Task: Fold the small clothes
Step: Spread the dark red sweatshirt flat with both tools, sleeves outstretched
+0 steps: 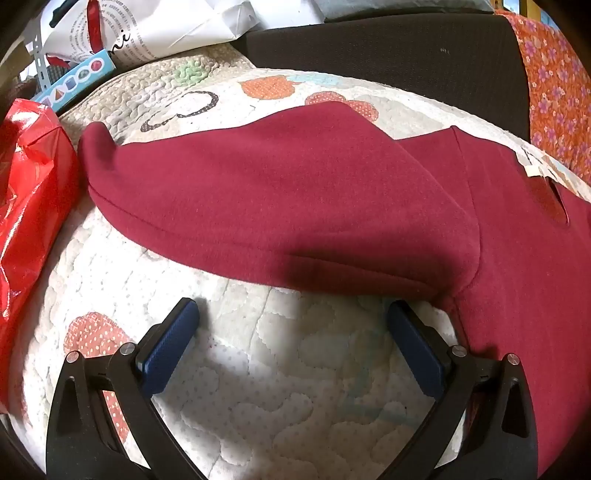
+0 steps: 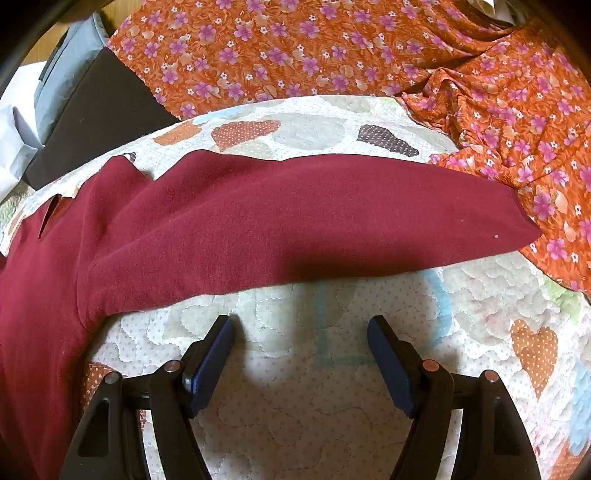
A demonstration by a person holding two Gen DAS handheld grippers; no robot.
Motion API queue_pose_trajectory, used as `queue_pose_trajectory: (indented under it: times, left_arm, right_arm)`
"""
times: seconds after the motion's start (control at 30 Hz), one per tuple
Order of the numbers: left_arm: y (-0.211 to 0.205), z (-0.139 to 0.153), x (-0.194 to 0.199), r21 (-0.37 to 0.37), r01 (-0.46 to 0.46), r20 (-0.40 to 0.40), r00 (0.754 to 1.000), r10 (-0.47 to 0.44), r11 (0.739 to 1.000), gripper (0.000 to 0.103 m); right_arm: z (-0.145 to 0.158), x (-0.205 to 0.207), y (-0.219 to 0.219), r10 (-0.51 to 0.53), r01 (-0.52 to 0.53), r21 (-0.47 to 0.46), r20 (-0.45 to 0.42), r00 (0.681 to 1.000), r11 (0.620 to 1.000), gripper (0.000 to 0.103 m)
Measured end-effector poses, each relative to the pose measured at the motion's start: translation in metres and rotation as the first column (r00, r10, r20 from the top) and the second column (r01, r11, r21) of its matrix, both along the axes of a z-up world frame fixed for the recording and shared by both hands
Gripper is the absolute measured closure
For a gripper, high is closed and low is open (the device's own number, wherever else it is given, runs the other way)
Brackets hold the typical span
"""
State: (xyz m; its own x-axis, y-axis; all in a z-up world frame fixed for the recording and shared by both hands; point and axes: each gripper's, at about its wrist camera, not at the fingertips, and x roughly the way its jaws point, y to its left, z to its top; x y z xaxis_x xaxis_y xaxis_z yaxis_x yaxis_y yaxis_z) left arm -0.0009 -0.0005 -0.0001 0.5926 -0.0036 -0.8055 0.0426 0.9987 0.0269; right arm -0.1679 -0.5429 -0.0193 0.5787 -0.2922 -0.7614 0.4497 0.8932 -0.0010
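Note:
A dark red sweatshirt point(image 1: 295, 192) lies spread flat on a quilted cream blanket point(image 1: 258, 369). In the left wrist view its left sleeve stretches toward the left, with the neck opening at the far right. My left gripper point(image 1: 291, 310) is open and empty, just below the sleeve's lower edge, near the armpit. In the right wrist view the right sleeve point(image 2: 314, 221) runs out to the right, its cuff on an orange cloth. My right gripper point(image 2: 301, 325) is open and empty, just below that sleeve on the blanket point(image 2: 295, 406).
A shiny red plastic bag point(image 1: 29, 206) lies at the left edge. A white printed bag point(image 1: 155, 26) and a blue box point(image 1: 74, 81) sit behind it. A dark cushion point(image 1: 388, 48) is at the back. An orange flowered cloth point(image 2: 332, 48) covers the far right.

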Motion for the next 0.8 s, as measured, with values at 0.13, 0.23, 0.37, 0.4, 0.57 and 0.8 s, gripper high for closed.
queue_pose_trajectory:
  times: [0.13,0.23,0.37,0.4,0.57,0.8]
  left_arm:
    - [-0.001,0.002,-0.007,0.017,0.002,-0.01,1.0,-0.002,1.0,0.0]
    - [-0.009,0.009,-0.018,0.054,-0.009,-0.004,1.0,0.01,0.998,0.001]
    - [-0.019,0.024,-0.044,0.097,0.005,0.046,0.999,-0.009,0.995,0.001]
    - [-0.021,0.029,-0.05,0.101,0.002,0.059,0.998,-0.008,0.995,0.001]
    - [-0.033,0.06,-0.075,0.023,0.029,0.094,0.995,-0.031,0.999,0.001]
    - [-0.065,0.095,-0.093,0.014,0.103,0.135,0.985,-0.104,0.995,0.001]
  right_arm:
    - [0.001,-0.001,0.002,-0.011,0.011,-0.01,0.001,1.0,1.0,0.03]
    - [0.005,-0.005,0.01,-0.032,0.031,-0.031,-0.025,0.999,0.999,0.03]
    - [0.028,-0.024,0.025,-0.014,0.014,-0.001,0.006,1.0,1.0,0.03]
    - [0.038,-0.03,0.034,0.006,-0.005,-0.013,0.03,1.0,1.0,0.03]
    - [0.086,-0.034,0.099,0.15,-0.143,-0.075,0.094,0.984,0.987,0.03]
    - [0.112,-0.039,0.157,0.168,-0.163,-0.047,0.149,0.974,0.986,0.03]
